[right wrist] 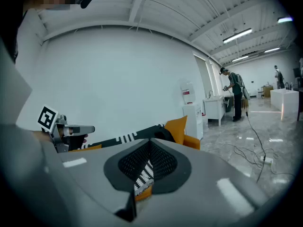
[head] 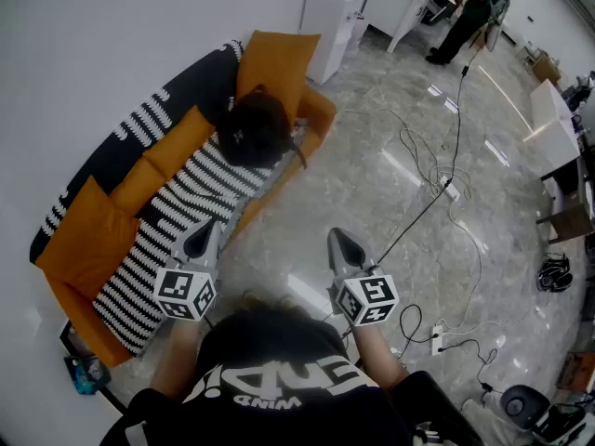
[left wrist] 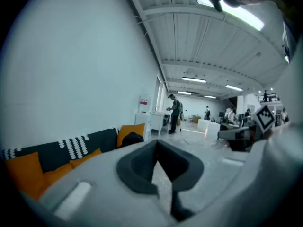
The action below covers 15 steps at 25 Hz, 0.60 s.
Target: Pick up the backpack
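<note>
Since both pairs of tongs are shut and empty, the step in hand is the approach, not the grasp. The left tongs [head: 203, 237] have their jaws together at the tips, and so do the right tongs [head: 342, 245]. Both are held level in front of the person and are well apart from the target.

The backpack [head: 256, 130] is a dark, slumped bag at the far end of the sofa [head: 319, 110]. It rests on the striped throw [head: 186, 212] and leans against the upright orange cushion [head: 276, 63].

To do this well, I would walk along the sofa's front edge until the bag is directly ahead, and open 1 pair of tongs before reaching in. The soft body would probably fold under a pinch, so a top handle or strap looks like the better hold, though none can be made out from here. The second pair could steady the bag.

Cables [head: 437, 193] trail over the floor [head: 372, 184] to the right, so the path should stay close to the sofa.
</note>
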Each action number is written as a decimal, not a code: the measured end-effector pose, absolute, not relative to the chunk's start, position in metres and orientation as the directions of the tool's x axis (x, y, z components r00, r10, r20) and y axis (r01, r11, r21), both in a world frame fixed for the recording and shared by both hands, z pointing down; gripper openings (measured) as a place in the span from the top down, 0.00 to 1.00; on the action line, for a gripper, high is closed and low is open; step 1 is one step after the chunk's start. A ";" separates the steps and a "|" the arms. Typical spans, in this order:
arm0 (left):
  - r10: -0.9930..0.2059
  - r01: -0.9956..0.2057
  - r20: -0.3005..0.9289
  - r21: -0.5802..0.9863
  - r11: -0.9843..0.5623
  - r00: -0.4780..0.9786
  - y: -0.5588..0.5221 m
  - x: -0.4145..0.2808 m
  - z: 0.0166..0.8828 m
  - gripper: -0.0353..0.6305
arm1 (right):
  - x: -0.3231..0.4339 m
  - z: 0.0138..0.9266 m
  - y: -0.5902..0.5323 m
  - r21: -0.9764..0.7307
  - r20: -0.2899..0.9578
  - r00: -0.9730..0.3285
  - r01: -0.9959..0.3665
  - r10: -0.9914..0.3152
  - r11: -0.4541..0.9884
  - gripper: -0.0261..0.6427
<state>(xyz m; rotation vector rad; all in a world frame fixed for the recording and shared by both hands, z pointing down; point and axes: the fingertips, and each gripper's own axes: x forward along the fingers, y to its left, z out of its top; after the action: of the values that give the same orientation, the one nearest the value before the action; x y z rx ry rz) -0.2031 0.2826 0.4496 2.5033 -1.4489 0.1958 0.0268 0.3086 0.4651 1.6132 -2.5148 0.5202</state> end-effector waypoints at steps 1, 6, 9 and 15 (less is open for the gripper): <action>-0.834 -0.867 0.236 0.140 -0.479 0.499 0.281 -0.203 0.451 0.94 | 0.027 0.466 0.308 -0.227 0.273 -0.428 -0.899 -0.862 0.374 0.96; -0.829 -0.863 0.238 0.143 -0.485 0.506 0.276 -0.205 0.455 0.94 | 0.026 0.469 0.305 -0.226 0.283 -0.407 -0.908 -0.869 0.352 0.96; -0.822 -0.855 0.238 0.144 -0.498 0.518 0.274 -0.208 0.455 0.94 | 0.023 0.468 0.305 -0.230 0.284 -0.393 -0.914 -0.875 0.335 0.96; -0.799 -0.840 0.262 0.134 -0.525 0.541 0.265 -0.226 0.470 0.94 | 0.007 0.463 0.301 -0.216 0.283 -0.371 -0.923 -0.885 0.318 0.96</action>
<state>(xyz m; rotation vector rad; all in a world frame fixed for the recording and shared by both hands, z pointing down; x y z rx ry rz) -0.2259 0.2654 0.4704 2.5361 -1.3754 0.2453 0.0067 0.3007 0.4635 1.6938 -2.4573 0.5224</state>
